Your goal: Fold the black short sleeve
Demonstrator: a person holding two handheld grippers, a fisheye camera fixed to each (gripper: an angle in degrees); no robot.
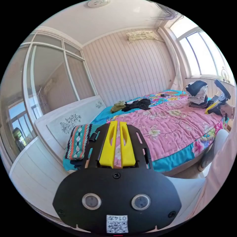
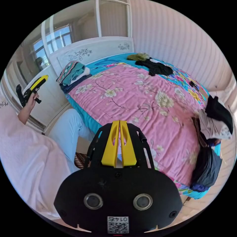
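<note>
The pink floral quilt (image 2: pixel 138 98) is soft, matt cloth, a bit wrinkly. The black short sleeve (image 2: pixel 155 67) at its 1 o'clock corner looks like limp, matt fabric. The grippers' yellow jaws are smooth plastic on matt black plates. The white headboard (image 1: pixel 74 116) is glossy painted wood.

Sunlight floods my room through the window (image 1: pixel 202 56). Striped pink walls (image 1: pixel 128 66) surround the bed (image 2: pixel 138 103). A white headboard (image 2: pixel 93 50) stands behind it.
</note>
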